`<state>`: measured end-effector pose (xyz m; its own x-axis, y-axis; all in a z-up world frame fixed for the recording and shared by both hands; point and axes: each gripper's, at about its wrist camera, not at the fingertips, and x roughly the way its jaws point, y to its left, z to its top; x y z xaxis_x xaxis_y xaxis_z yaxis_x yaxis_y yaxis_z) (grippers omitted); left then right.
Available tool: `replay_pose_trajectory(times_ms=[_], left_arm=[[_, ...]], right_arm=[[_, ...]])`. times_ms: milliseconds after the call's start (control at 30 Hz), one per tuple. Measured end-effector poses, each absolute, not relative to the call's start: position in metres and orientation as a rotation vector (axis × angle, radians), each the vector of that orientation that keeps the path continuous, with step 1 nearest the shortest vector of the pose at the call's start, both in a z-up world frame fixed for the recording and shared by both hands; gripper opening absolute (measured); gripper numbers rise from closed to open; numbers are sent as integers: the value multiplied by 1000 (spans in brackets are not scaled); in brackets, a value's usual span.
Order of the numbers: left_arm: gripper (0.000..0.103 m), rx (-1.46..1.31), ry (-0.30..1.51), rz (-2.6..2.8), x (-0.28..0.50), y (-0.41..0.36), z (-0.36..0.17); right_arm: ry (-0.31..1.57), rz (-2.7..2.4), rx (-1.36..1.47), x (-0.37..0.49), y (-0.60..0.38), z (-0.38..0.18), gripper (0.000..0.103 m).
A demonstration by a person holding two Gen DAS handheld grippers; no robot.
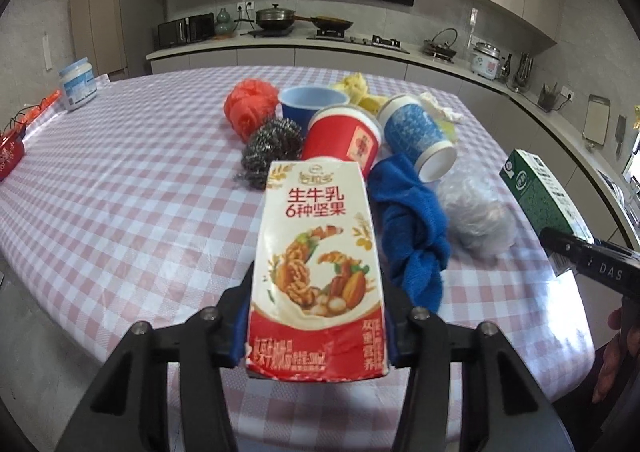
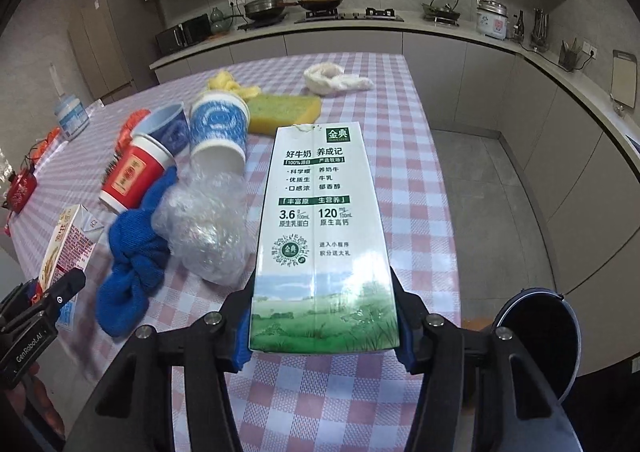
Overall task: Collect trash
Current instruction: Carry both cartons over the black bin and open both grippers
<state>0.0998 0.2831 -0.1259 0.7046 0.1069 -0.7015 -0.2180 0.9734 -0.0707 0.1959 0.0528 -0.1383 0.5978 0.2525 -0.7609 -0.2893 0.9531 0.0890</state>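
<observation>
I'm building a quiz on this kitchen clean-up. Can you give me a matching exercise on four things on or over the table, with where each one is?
1 red-and-white carton
2 green-and-white carton
3 blue cloth
4 yellow sponge

a flat on the table behind the cups
b in the right tool
c knotted, beside crumpled clear plastic
d in the left tool

Pairs: 1-d, 2-b, 3-c, 4-a

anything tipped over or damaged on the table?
Yes. The red cup and the patterned blue cup lie on their sides amid the clutter. The red milk carton in the left gripper has a dented, scuffed bottom edge. No spill visible.
</observation>
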Motion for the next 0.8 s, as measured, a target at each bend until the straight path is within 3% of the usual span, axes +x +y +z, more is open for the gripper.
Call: replay_pose_trajectory(times_ms=[367, 800], left_arm=[[52, -109, 698, 85, 88, 224, -79], [52, -63, 672, -168, 104, 64, -63]], right_arm=[[754, 271, -6, 159, -34, -72, 57], [739, 112, 24, 119, -203, -55, 57]])
